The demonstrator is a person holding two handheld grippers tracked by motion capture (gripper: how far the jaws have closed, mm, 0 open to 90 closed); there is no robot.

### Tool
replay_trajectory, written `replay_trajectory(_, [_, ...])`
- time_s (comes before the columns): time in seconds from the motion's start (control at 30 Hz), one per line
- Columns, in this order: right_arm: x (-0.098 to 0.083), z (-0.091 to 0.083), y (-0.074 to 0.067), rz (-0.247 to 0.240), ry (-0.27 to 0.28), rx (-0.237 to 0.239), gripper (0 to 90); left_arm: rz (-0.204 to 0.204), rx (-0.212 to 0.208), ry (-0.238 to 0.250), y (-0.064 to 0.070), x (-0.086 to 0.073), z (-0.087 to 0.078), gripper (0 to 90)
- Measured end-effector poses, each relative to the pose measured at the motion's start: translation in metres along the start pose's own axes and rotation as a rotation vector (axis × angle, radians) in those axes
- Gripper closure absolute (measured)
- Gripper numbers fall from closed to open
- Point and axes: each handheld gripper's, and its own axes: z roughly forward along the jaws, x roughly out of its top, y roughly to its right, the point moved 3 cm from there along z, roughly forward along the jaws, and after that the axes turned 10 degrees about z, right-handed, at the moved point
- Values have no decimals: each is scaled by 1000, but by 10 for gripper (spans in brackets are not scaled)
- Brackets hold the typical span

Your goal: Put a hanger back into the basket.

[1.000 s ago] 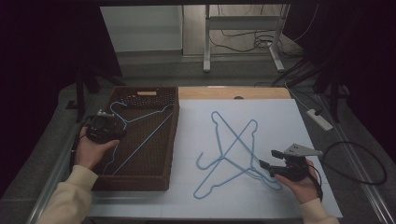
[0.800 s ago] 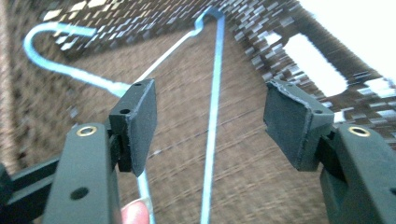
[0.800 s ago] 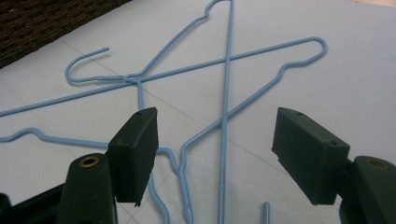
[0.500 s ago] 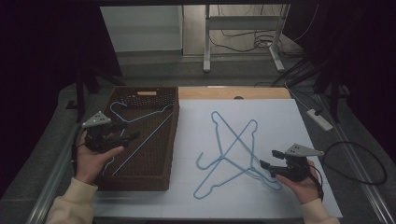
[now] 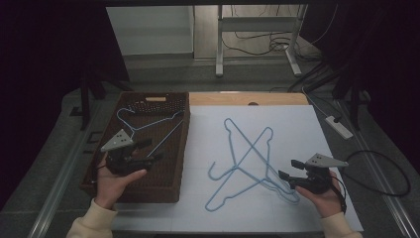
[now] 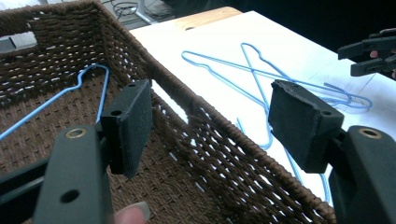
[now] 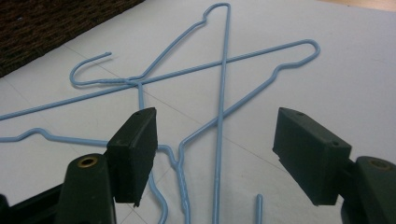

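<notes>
A blue wire hanger (image 5: 148,123) (image 6: 88,79) lies in the brown woven basket (image 5: 176,148) (image 6: 224,144) at the left. My left gripper (image 5: 152,150) (image 6: 210,121) hovers over the basket's near half, pointing right. It is open, its jaws have just been opening, and nothing is between them. Two more blue hangers (image 5: 247,158) (image 6: 252,70) (image 7: 224,60) lie crossed on the white sheet (image 5: 297,129). My right gripper (image 5: 288,168) (image 7: 215,144) rests at their near right end. It is open, with hanger wire below the gap and no pad touching it.
The basket's right wall stands between my left gripper and the sheet. A strip of wooden tabletop (image 5: 247,99) shows beyond the sheet. A power strip (image 5: 339,126) and a looping cable (image 5: 386,173) lie to the right of the table. Desk legs stand on the floor behind.
My left gripper has drawn back toward the person from the hanger in the basket and risen a little, its jaws wider. The right gripper has stayed put.
</notes>
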Motion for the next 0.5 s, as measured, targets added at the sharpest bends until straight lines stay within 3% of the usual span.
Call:
replay_trajectory(0.17, [2,-2,1,-3,8,-5,312,-2,-20,-8,5,-6,5,317])
replay_trajectory(0.5, [2,-2,-1,-25,5,-11,313,3,-10,-6,6,-10,6,318])
